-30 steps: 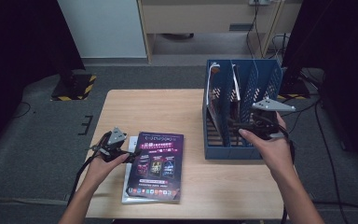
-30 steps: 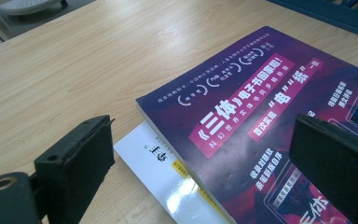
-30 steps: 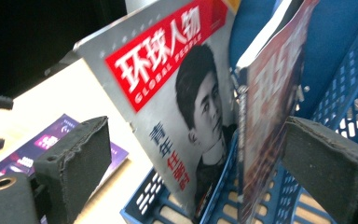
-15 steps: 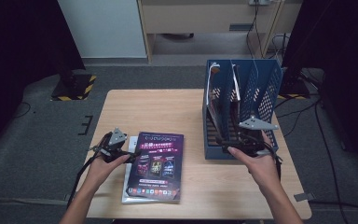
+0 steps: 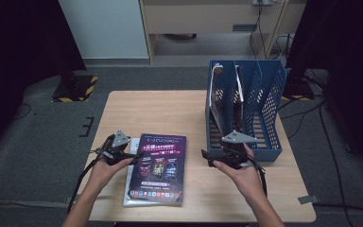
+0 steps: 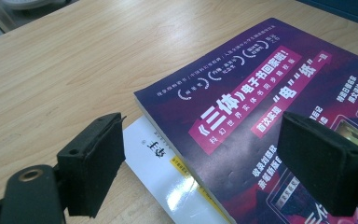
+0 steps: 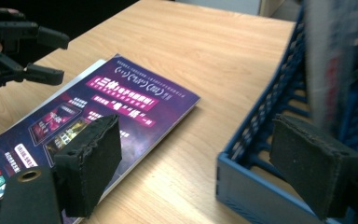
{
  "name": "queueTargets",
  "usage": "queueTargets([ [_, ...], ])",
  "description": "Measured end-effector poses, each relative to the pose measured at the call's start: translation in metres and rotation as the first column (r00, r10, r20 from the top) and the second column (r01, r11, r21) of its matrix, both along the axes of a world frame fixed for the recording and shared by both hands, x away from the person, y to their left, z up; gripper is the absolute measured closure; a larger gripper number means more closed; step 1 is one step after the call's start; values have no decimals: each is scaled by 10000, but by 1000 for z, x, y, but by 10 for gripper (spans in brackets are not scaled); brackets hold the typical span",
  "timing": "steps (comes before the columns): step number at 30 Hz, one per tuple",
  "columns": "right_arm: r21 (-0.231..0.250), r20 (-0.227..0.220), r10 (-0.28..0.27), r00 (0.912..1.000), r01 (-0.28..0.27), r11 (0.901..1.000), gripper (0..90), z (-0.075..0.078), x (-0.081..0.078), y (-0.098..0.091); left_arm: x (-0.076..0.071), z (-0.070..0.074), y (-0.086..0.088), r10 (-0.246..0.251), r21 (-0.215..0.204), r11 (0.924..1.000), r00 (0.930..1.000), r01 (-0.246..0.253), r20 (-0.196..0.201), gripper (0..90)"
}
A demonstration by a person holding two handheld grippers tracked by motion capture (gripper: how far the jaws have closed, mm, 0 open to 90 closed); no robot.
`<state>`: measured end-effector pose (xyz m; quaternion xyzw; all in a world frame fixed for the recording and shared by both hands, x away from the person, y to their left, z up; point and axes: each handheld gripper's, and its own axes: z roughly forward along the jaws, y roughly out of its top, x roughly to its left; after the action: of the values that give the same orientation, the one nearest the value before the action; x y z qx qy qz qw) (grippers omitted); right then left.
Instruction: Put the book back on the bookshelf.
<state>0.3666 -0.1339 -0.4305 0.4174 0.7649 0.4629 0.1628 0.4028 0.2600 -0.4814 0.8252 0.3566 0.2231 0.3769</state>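
High view, item one: purple magazine [image 5: 158,168] lying flat on the tabletop [image 5: 170,111], stacked on a white booklet [image 5: 133,163] whose edge shows along its 9 o'clock side; long axis runs from 12 to 6 o'clock, title end at 12. Item two: left gripper [image 5: 134,157], at 9 o'clock of the magazine, jaws aimed toward 3 o'clock at its upper left corner, just beside the cover edge. Left gripper view confirms: the jaws stand wide, having just been closing a little, with the magazine corner [image 6: 242,116] and the white booklet [image 6: 168,172] between and beyond them, no pad pressing on either. Item three: right gripper [image 5: 209,158], at 3 o'clock of the magazine, jaws pointing toward 9 o'clock, wide and likewise just closing slightly, nothing held; in the right gripper view one jaw sits over the magazine [image 7: 102,112] edge, the other before the front lip of the blue file rack [image 7: 261,154]. Item four: blue file rack [image 5: 264,151] at 3 o'clock of the tabletop, magazines standing in its left slots. Judgement: the left gripper is nearer; the pick turns on the corner lying at 3 o'clock of its jaws.
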Motion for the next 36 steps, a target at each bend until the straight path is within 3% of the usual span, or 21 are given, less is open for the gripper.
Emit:
queueTargets([
  [17, -223, -737, 612, 9954, -630, 9978, 173, -31, 10, 59, 0, 1, 1, -70, 92, 9999, 10000, 70, -31, 195],
  [26, -332, -1289, 854, 9880, -904, 9954, 158, -54, 16, 89, 3, -6, -3, -210, 142, 9997, 9986, 218, -491, 196],
  [36, -453, -1751, 718, 9819, -809, 9957, 141, -72, 27, 103, 5, -15, -6, -320, 241, 9991, 9955, 343, -897, 184],
])
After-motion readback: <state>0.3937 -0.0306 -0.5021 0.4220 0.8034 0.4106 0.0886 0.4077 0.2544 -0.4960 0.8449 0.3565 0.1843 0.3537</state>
